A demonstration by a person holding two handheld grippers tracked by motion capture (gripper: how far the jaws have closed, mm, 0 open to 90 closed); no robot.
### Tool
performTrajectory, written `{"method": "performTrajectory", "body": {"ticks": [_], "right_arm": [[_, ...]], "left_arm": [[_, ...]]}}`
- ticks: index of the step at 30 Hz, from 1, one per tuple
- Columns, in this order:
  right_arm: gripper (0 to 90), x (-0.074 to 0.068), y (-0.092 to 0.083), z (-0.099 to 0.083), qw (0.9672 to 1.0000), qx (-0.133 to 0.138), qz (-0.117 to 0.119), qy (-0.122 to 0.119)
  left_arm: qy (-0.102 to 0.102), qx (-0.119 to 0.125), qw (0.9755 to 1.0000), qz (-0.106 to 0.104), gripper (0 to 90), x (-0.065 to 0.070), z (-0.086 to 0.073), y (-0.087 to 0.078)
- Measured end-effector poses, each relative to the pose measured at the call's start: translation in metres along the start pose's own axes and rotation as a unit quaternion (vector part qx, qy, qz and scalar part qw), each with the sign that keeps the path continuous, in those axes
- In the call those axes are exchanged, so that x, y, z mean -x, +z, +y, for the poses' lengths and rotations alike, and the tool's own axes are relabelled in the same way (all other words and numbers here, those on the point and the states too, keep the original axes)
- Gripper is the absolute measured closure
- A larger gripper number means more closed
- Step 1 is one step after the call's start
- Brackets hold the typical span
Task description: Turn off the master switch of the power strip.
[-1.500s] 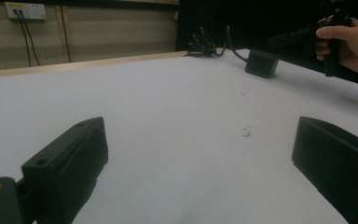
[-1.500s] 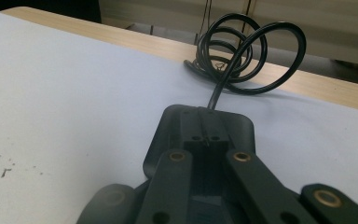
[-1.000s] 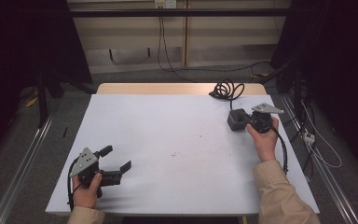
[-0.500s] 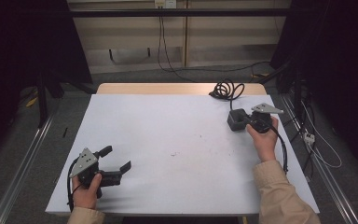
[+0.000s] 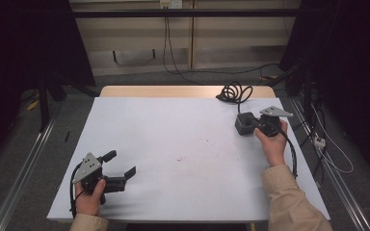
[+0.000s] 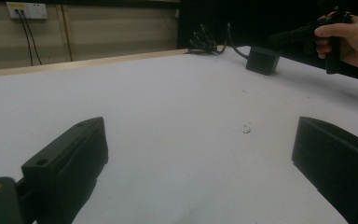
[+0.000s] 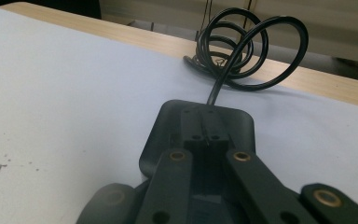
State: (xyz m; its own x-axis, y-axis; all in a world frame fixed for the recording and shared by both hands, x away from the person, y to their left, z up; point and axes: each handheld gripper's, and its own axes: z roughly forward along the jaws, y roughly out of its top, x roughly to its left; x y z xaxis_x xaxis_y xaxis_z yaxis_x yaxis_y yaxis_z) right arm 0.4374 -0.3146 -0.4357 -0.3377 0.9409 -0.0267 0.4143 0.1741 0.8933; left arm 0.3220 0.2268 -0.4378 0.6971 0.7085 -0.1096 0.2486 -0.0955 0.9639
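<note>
Near the table's point(image 5: 183, 120) front left corner, left gripper point(image 5: 120, 166) rests low in the person's hand, jaws spread wide, nothing between them, bare white surface ahead. Far right, right gripper point(image 5: 254, 124) sits with jaws pressed together, tips over the top of the black power adapter point(image 5: 244, 123); whether they pinch it, cannot tell. Adapter's coiled cable point(image 5: 233, 91) lies just behind, at the table's wooden back edge.

No text, label, brand, number or sign can be read anywhere: the white bench point(image 5: 183, 144), the dark power adapter point(image 5: 244, 123) and the wall socket plate point(image 6: 27, 10) all appear blank at this sharpness.
</note>
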Motion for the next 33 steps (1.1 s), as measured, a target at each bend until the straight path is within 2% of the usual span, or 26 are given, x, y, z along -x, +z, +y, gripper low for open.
{"method": "performTrajectory", "body": {"ticks": [7, 10, 15, 20, 24, 28, 33], "right_arm": [[90.0, -0.002, -0.0002, 0.0007, 1.0, -0.004, -0.007, 0.0], [90.0, -0.0002, -0.0004, -0.0003, 0.9999, -0.002, -0.001, 0.013], [90.0, 0.0, -0.0002, 0.0002, 1.0, -0.002, -0.002, 0.006], [90.0, 0.0027, -0.0004, -0.001, 0.9998, 0.001, 0.007, 0.016], [90.0, 0.0029, -0.0011, -0.0016, 0.9999, -0.001, 0.007, 0.01], [90.0, -0.0002, -0.0009, 0.0006, 0.9999, -0.008, -0.003, -0.014], [90.0, 0.0017, -0.001, -0.0014, 1.0, -0.001, 0.003, -0.005]], "left_arm": [[0.001, 0.001, 1.0, 0.0, 3.2, 0.0001, 0.0001, -0.0007], [0.001, 0.001, 1.0, 0.0, 3.2, 0.0001, 0.0003, -0.0012], [0.002, 0.0, 1.0, 0.0, 3.2, -0.0005, -0.0001, -0.0018], [-0.002, 0.001, 1.0, 0.003, 3.2, -0.0007, -0.0003, -0.0025], [0.003, 0.0, 1.0, 0.001, 3.2, -0.0004, -0.0003, -0.0023], [0.003, -0.001, 1.0, 0.002, 3.2, 0.0, -0.0001, -0.0024], [0.001, -0.001, 1.0, 0.003, 3.2, 0.0003, 0.0, -0.0026]]}}
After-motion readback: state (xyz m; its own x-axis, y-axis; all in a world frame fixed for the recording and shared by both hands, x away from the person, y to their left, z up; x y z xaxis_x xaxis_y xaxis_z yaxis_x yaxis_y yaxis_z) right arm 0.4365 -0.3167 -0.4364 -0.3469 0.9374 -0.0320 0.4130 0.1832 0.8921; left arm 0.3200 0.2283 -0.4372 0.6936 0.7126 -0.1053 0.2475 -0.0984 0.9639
